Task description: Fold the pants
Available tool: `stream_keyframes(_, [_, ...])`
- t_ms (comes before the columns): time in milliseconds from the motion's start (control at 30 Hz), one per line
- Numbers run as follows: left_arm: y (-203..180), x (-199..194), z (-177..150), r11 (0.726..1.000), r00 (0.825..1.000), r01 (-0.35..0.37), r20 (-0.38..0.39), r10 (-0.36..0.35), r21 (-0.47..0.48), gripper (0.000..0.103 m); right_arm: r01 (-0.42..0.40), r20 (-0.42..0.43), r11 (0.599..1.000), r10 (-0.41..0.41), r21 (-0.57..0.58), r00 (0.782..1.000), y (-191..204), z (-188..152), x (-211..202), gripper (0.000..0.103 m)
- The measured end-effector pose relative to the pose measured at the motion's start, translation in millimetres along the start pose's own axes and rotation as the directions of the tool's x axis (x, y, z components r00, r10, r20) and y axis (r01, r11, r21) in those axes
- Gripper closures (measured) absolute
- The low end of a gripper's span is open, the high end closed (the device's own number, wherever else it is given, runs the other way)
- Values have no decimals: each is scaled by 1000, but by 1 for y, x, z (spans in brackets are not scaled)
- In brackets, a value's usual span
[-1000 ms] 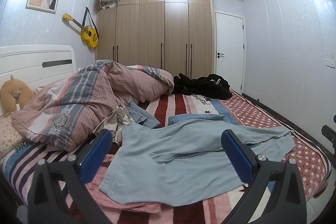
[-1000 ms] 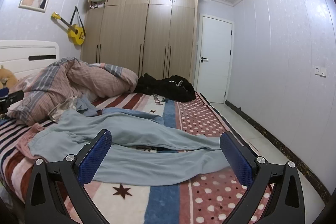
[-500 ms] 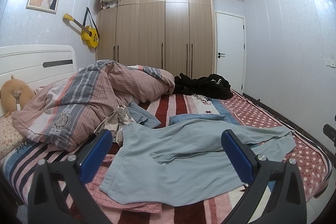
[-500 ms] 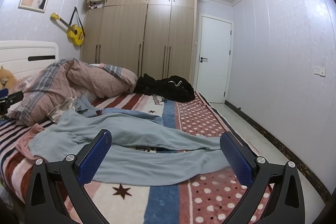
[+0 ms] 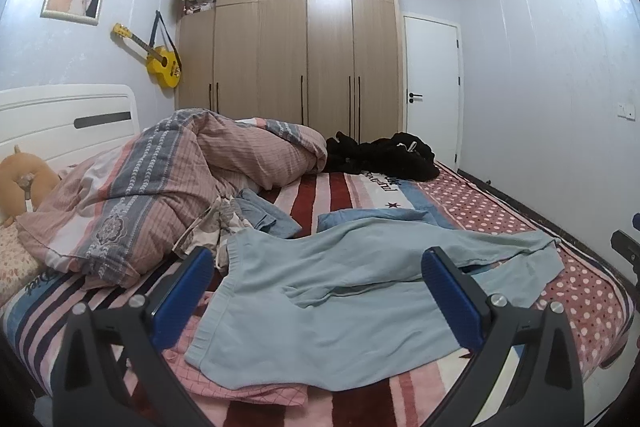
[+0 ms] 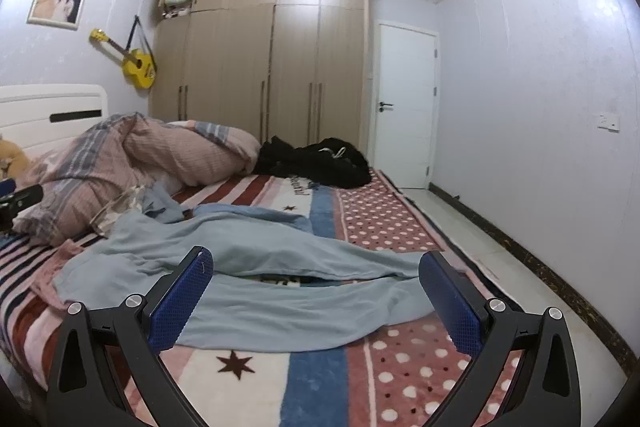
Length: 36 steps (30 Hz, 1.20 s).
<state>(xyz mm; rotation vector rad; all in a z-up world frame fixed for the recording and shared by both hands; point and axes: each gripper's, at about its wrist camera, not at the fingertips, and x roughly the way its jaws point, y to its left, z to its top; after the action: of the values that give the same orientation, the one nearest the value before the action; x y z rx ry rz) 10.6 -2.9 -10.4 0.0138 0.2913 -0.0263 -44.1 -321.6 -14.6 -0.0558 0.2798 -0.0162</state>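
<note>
Light blue pants [image 5: 340,299] lie spread on the striped bed, waistband to the left and legs running right. In the right wrist view the pants [image 6: 256,283] show two legs lying apart with a gap between them. My left gripper [image 5: 316,267] is open and empty, held above the waist end. My right gripper [image 6: 316,269] is open and empty, held above the legs near the cuffs. Neither touches the cloth.
A rumpled pink and grey quilt [image 5: 160,195] is piled at the left. A pink checked cloth [image 5: 224,383] lies under the waistband. Blue clothes [image 5: 264,215] and a black garment heap [image 5: 380,159] lie farther back. The bed's right edge [image 6: 452,259] drops to the floor.
Both grippers have drifted only slightly; the pants lie as before and the jaws stay open.
</note>
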Motion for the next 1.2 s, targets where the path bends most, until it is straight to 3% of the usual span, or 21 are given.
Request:
stream_keyframes(233, [9, 26, -15, 999, 998, 29, -59, -30, -18, 1, -51, -55, 999, 51, 15, 997, -3, -14, 33, 0])
stream_keyframes(367, [34, 54, -38, 996, 990, -16, -144, 3, -93, 1, -98, -152, 992, 110, 81, 982, -19, -31, 67, 0])
stream_keyframes(433, [58, 70, -57, 985, 979, -50, -205, 16, -165, 1, -90, -202, 991, 109, 101, 973, -28, -44, 85, 0])
stream_keyframes(633, [118, 106, -122, 916, 933, -138, -359, -7, -377, 1, -35, -300, 992, 69, 118, 951, -46, -88, 127, 1])
stream_keyframes(800, [132, 122, -154, 864, 916, -129, -393, -85, -487, 20, -27, -361, 986, 86, 166, 929, -62, -119, 152, 1])
stream_keyframes(900, [133, 126, -160, 862, 911, -154, -407, -65, -482, 28, -16, -382, 985, 83, 173, 921, -68, -130, 161, 1])
stream_keyframes(1033, [138, 133, -166, 851, 905, -139, -414, -98, -506, 39, -12, -384, 982, 85, 187, 919, -68, -133, 163, 1])
stream_keyframes(1100, [141, 137, -167, 845, 903, -151, -419, -92, -512, 49, -9, -384, 982, 83, 190, 919, -67, -132, 162, 1])
stream_keyframes(1200, [146, 135, -172, 834, 901, -179, -428, -75, -522, 50, -10, -385, 982, 84, 191, 919, -68, -132, 162, 1])
